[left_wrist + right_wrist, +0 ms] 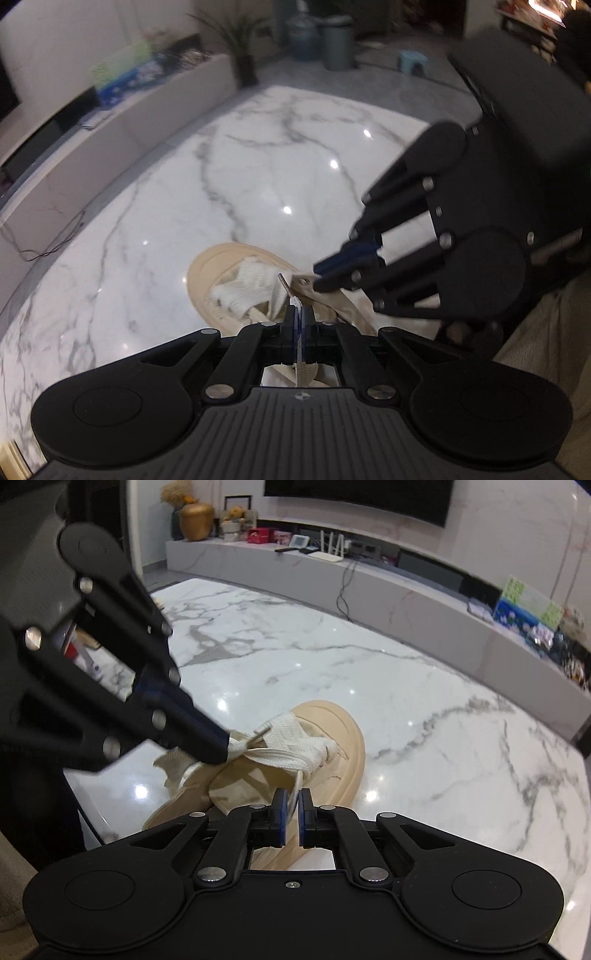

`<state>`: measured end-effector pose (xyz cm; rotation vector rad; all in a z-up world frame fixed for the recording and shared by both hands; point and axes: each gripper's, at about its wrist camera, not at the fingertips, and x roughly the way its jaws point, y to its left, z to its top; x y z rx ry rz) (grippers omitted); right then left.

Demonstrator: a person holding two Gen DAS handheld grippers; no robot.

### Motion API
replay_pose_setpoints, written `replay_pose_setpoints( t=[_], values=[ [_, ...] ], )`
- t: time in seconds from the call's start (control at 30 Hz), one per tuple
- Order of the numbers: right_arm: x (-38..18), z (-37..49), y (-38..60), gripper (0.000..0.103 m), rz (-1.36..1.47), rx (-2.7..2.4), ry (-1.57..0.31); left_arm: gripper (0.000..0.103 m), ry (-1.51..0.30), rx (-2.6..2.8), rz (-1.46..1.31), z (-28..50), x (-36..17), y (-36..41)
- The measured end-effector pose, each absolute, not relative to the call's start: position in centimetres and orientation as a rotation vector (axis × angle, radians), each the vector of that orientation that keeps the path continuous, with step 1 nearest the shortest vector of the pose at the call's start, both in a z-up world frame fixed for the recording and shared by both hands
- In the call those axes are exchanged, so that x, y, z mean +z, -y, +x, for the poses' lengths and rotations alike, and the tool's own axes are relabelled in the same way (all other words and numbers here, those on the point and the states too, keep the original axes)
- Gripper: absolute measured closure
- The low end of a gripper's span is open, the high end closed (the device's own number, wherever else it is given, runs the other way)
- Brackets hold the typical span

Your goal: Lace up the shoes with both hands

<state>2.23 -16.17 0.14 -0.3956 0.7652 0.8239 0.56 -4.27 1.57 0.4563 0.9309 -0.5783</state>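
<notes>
A beige shoe [201,273] [332,731] lies on the white marble table [221,177], with a wide cream lace [291,757] crossing its top. My left gripper [297,310] is shut on one end of the lace, and the lace's clear tip [284,284] pokes out past its pads. In the right wrist view the left gripper [225,751] comes in from the left and holds that end above the shoe's tongue. My right gripper [293,800] is shut on another strand of the lace close to the shoe's side. Its fingertips [321,275] sit by an eyelet flap.
A long grey bench [369,583] with boxes, a router and cables runs behind the table. A potted plant [242,48], bins and a small stool stand on the floor beyond. Small items [94,664] sit near the table's left edge. Beige fabric [546,350] is at the right.
</notes>
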Motion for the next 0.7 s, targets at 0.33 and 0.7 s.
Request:
replay_pose_setpoints(
  t=[0.33, 0.7],
  values=[
    [0.0, 2.4, 16.4, 0.099, -0.386, 0.833, -0.763, 0.102, -0.966, -0.665, 0.595, 1.4, -0.2, 5.8],
    [-0.1, 2.5, 16.4, 0.099, -0.391, 0.844, -0.76, 0.102, -1.001, -0.693, 0.659, 2.0, -0.9, 6.5]
  ],
)
